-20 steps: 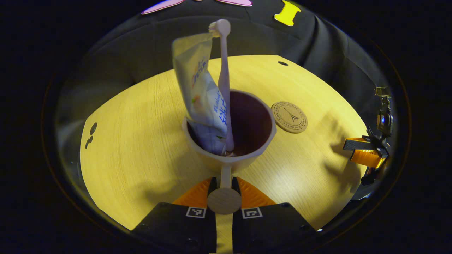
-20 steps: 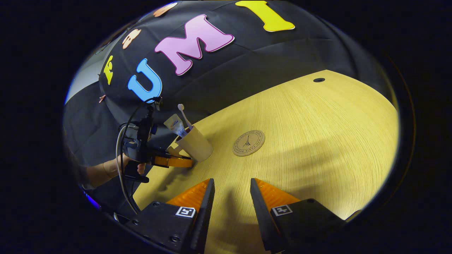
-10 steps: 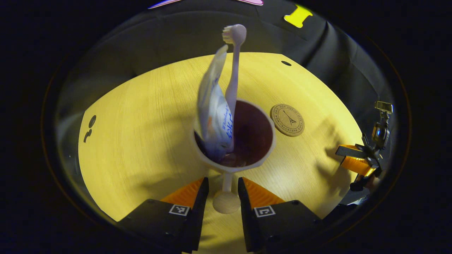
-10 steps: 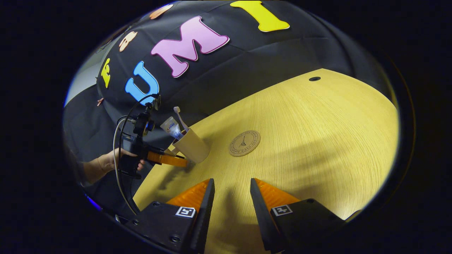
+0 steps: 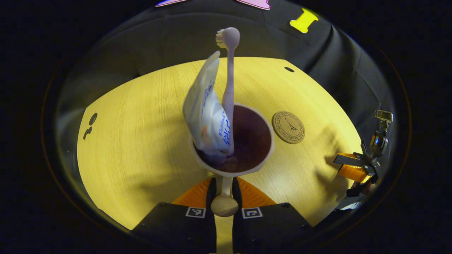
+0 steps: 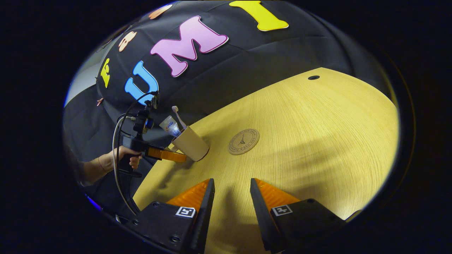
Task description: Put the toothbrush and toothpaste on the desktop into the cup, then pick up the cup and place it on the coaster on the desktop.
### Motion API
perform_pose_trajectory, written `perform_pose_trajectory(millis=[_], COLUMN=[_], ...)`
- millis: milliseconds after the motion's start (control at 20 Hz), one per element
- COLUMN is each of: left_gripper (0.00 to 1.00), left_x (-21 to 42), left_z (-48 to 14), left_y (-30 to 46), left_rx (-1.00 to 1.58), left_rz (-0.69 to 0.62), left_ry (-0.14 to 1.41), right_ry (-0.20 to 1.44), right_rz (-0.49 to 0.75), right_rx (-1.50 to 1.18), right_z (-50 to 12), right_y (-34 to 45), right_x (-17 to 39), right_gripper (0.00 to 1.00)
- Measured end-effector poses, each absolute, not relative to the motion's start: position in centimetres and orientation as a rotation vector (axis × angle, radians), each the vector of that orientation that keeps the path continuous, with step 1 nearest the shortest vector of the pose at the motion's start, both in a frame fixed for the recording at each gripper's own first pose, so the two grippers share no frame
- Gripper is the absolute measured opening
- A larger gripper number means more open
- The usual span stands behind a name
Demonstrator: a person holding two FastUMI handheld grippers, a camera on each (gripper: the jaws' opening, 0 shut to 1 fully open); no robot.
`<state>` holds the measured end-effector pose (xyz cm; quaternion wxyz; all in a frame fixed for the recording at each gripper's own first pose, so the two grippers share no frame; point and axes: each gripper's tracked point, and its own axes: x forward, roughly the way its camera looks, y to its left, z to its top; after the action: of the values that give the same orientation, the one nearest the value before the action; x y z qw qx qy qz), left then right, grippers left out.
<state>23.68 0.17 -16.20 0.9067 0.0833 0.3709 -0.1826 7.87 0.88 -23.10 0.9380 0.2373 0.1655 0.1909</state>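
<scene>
In the left gripper view a cream cup (image 5: pixel 251 138) with a dark inside stands just ahead of my left gripper (image 5: pixel 223 184). Its fingers are shut on the thin stem of the cup's handle (image 5: pixel 224 206), which ends in a round knob. A white toothpaste tube (image 5: pixel 208 116) and a pale toothbrush (image 5: pixel 229 70) stand in the cup, brush head up. The round cork coaster (image 5: pixel 288 122) lies to the cup's right. In the right gripper view the cup (image 6: pixel 191 144) leans a little, left of the coaster (image 6: pixel 243 141). My right gripper (image 6: pixel 229 187) hovers open over bare tabletop.
The wooden table (image 5: pixel 134 141) has a small hole (image 5: pixel 289 69) near its far edge. A hand (image 6: pixel 124 158) holds the left gripper at the table's left edge. The right gripper (image 5: pixel 353 168) sits at the table's right edge in the left gripper view.
Half a second ago the left fingers stood apart around the cup's handle; now they are shut on it again. The toothpaste tube has turned in the cup. The right gripper has barely moved.
</scene>
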Motion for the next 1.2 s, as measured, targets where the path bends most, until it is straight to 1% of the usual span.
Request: perform_pose_trajectory(millis=[100, 150, 200, 250, 300, 400, 450, 550, 600, 650, 900, 1200], left_gripper=[0.22, 0.27, 0.21, 0.2, 0.15, 0.24, 0.19, 0.18, 0.23, 0.18, 0.18, 0.18], left_x=[23.5, 23.6, 23.5, 23.4, 23.3, 23.1, 23.2, 23.2, 23.0, 23.0, 22.8, 24.7], left_z=[-16.1, -16.0, -15.9, -15.8, -15.7, -15.4, -15.2, -14.4, -14.2, -13.9, -13.3, -13.8], left_y=[0.1, 0.0, -0.1, -0.4, -0.7, -0.9, -1.0, -1.5, -1.8, -2.3, -7.5, -13.2], left_rx=[0.193, 0.208, 0.215, 0.211, 0.201, 0.195, 0.202, 0.218, 0.23, 0.247, 0.329, 0.369], left_rz=[-0.381, -0.383, -0.384, -0.391, -0.395, -0.399, -0.399, -0.405, -0.407, -0.412, -0.493, -0.555], left_ry=[0.74, 0.723, 0.71, 0.703, 0.7, 0.68, 0.668, 0.638, 0.631, 0.626, 0.594, 0.602], right_ry=[0.34, 0.339, 0.338, 0.337, 0.336, 0.333, 0.332, 0.33, 0.327, 0.326, 0.313, 0.298], right_rz=[0.388, 0.389, 0.387, 0.387, 0.386, 0.386, 0.386, 0.387, 0.386, 0.385, 0.368, 0.339], right_rx=[0.481, 0.481, 0.48, 0.482, 0.483, 0.479, 0.477, 0.474, 0.473, 0.474, 0.481, 0.48], right_z=[-23.1, -23.2, -23.2, -23.2, -23.0, -23.0, -23.1, -22.9, -22.8, -22.7, -22.5, -22.3], right_y=[0.9, 0.9, 0.8, 0.7, 0.8, 0.7, 0.7, 0.7, 0.6, 0.6, -0.3, -1.8], right_x=[7.8, 7.8, 7.8, 7.8, 7.8, 7.8, 7.8, 7.8, 7.9, 7.9, 7.6, 6.9], right_gripper=[0.63, 0.63, 0.63, 0.63, 0.63, 0.63, 0.63, 0.63, 0.63, 0.63, 0.63, 0.63])
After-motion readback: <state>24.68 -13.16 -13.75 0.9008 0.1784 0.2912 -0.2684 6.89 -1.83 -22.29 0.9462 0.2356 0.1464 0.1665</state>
